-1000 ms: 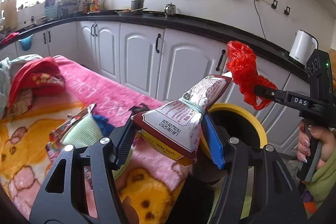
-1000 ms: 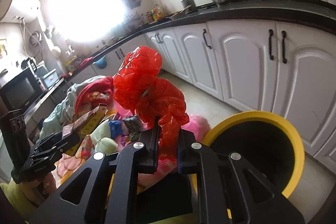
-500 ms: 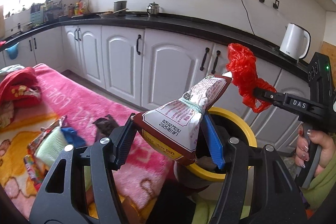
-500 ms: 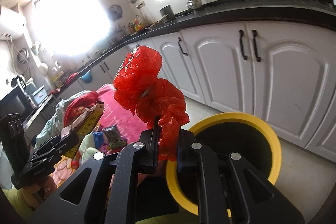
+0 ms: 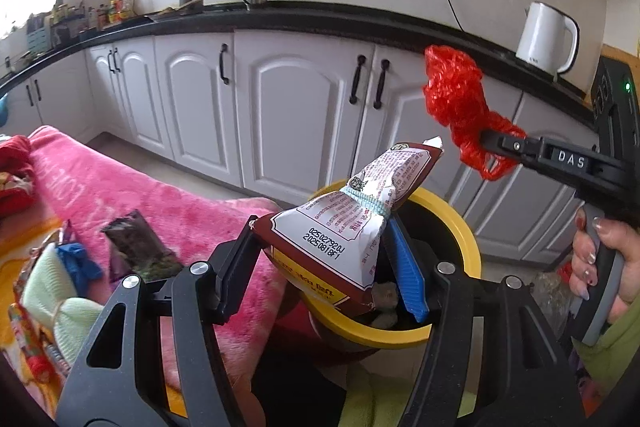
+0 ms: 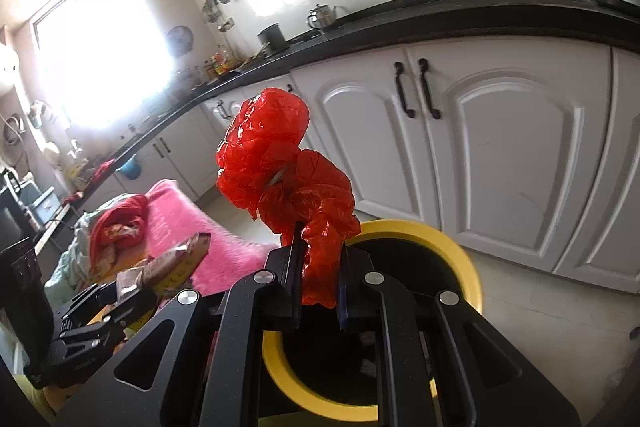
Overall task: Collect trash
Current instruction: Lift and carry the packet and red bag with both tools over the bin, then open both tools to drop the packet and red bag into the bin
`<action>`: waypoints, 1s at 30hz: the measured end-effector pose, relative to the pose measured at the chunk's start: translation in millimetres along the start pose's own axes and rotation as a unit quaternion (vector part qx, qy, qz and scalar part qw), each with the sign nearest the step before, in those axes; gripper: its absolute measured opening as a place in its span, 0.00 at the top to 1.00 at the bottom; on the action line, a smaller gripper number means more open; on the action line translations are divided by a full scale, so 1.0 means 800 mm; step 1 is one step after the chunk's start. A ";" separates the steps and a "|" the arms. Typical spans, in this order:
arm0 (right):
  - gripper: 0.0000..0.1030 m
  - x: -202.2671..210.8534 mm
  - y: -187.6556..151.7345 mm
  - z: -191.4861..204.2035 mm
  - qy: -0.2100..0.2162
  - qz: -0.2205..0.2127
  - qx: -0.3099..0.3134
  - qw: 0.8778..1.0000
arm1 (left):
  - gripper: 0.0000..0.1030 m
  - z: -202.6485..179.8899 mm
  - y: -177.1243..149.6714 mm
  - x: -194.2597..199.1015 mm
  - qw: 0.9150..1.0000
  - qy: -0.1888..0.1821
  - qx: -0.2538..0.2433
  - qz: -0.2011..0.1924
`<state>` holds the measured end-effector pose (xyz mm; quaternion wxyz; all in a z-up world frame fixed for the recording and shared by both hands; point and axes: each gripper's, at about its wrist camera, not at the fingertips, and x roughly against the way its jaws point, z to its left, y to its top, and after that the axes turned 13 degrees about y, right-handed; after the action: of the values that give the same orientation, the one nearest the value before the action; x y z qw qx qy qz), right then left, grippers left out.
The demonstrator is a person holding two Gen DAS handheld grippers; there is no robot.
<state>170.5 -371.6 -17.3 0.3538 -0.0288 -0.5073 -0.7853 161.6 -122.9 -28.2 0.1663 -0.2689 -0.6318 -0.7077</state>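
Note:
My left gripper (image 5: 320, 263) is shut on a brown and white snack bag (image 5: 344, 227) tied with a pale band, held over the near rim of the yellow-rimmed black bin (image 5: 464, 227). My right gripper (image 6: 320, 267) is shut on a crumpled red plastic bag (image 6: 280, 163), held above the bin (image 6: 460, 247). In the left wrist view the red bag (image 5: 456, 99) and right gripper (image 5: 496, 147) hang above the bin's right side. In the right wrist view the left gripper (image 6: 132, 291) with the snack bag (image 6: 176, 259) is at the lower left.
A pink blanket (image 5: 160, 203) covers the surface at left, with a dark wrapper (image 5: 136, 247), blue scrap (image 5: 76, 259) and pale green cloth (image 5: 44, 291) on it. White cabinets (image 5: 296, 107) and a black counter with a white kettle (image 5: 544, 39) stand behind the bin.
Both grippers have swung right, away from the blanket, toward the bin with their loads. The bin now sits closer and more central in both views. Grips are unchanged.

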 end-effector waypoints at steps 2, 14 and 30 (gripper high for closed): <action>0.88 0.000 -0.001 -0.004 -0.010 -0.001 0.004 1.000 | 0.48 -0.007 -0.003 -0.008 1.000 -0.003 -0.006 0.005; 0.88 -0.014 -0.015 -0.036 -0.044 0.019 -0.008 0.999 | 0.48 -0.047 -0.023 -0.048 0.998 -0.013 -0.042 0.039; 0.83 -0.050 -0.044 -0.074 -0.065 0.073 -0.040 0.994 | 0.47 -0.069 -0.046 -0.104 0.994 -0.025 -0.062 0.091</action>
<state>198.2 -390.7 -89.7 0.3754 -0.1312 -0.4936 -0.7734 197.6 -180.2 -110.1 0.1970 -0.3529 -0.5632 -0.7207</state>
